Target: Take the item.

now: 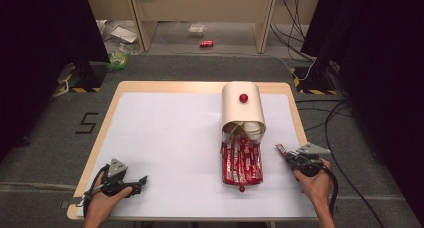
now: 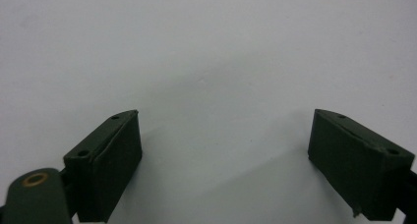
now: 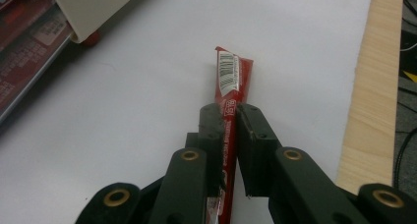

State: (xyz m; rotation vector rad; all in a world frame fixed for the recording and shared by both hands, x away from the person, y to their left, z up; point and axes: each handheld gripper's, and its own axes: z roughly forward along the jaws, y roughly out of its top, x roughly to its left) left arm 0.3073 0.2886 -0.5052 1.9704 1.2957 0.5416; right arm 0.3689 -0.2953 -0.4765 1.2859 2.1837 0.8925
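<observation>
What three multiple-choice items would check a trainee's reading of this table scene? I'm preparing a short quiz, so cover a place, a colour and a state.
1. Where does the cream box lie?
A. left half of the table
B. right half of the table
C. on the floor

2. What colour is the sachet in the right gripper?
A. red
B. green
C. blue

3. How do the left gripper's jaws stand?
A. shut on a sachet
B. shut on nothing
C. open with nothing between

Answers: 1 B, the high view shows it right of centre; 2 A, the wrapper is red; 3 C, bare table shows between them.
</observation>
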